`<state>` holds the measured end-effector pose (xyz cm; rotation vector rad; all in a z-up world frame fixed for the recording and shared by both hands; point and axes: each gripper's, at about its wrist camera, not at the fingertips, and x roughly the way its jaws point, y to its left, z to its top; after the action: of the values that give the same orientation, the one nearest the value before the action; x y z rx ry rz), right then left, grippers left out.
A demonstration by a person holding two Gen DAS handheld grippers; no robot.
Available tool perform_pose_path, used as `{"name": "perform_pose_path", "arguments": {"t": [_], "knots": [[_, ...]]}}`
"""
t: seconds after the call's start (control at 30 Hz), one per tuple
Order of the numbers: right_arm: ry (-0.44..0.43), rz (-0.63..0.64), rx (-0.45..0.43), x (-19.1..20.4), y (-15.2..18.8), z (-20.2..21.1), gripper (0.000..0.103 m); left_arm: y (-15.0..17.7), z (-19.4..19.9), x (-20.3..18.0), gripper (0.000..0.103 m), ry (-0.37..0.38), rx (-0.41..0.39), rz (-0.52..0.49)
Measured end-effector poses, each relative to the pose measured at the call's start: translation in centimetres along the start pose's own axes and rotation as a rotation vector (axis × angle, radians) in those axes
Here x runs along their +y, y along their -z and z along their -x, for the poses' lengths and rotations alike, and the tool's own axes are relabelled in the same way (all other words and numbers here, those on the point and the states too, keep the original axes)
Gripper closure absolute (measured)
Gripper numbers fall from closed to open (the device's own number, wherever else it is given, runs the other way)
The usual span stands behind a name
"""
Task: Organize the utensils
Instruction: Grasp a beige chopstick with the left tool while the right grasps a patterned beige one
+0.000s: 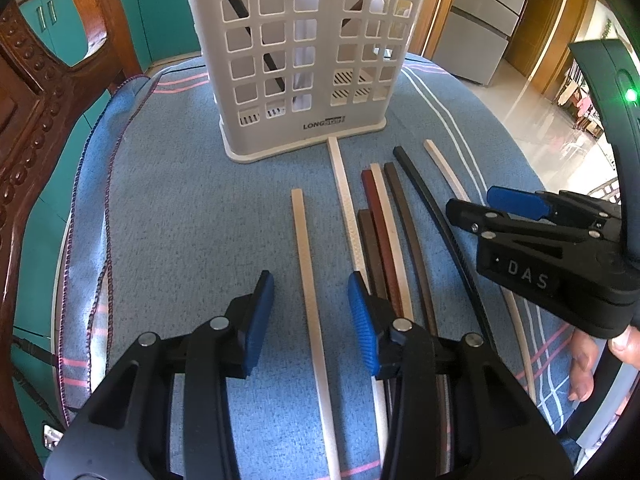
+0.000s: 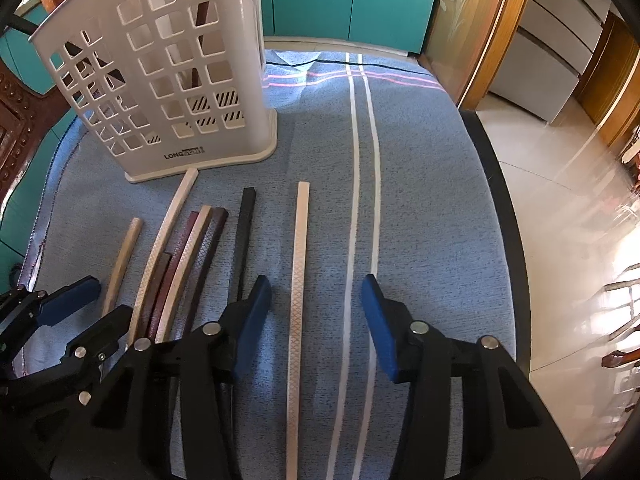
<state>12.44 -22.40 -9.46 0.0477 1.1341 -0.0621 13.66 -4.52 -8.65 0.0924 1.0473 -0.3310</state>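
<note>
Chopsticks [image 1: 384,240] lie in a loose row on a blue cloth [image 1: 180,220] before a white holder [image 1: 304,60] on the bench. The left gripper [image 1: 310,320] hangs with jaws partly open astride one pale stick [image 1: 308,280], untouched; the right gripper [image 2: 316,320] likewise straddles another [image 2: 298,280].

Teal cabinet doors [image 2: 344,0] stand ahead beyond the blue striped cloth [image 2: 420,200]; a carved wooden chair [image 1: 36,120] rises at left; glossy sunlit tile floor [image 2: 560,200] and a grey refrigerator [image 1: 480,28] lie right.
</note>
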Motion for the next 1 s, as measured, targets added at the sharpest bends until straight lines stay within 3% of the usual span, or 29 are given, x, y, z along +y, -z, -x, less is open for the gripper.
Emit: {"name": "perform_pose_path", "arguments": {"t": [0.83, 0.9, 1.0], "knots": [[0.005, 0.008, -0.004, 0.15, -0.09, -0.26, 0.054, -0.1, -0.07, 0.01, 0.063, -0.008, 0.0, -0.002], [0.005, 0.008, -0.004, 0.16, -0.1, -0.27, 0.054, -0.09, -0.07, 0.04, 0.065, -0.008, -0.001, 0.0], [0.004, 0.008, -0.004, 0.18, -0.11, -0.29, 0.054, -0.15, 0.02, 0.41, 0.078, -0.018, -0.003, 0.014]]}}
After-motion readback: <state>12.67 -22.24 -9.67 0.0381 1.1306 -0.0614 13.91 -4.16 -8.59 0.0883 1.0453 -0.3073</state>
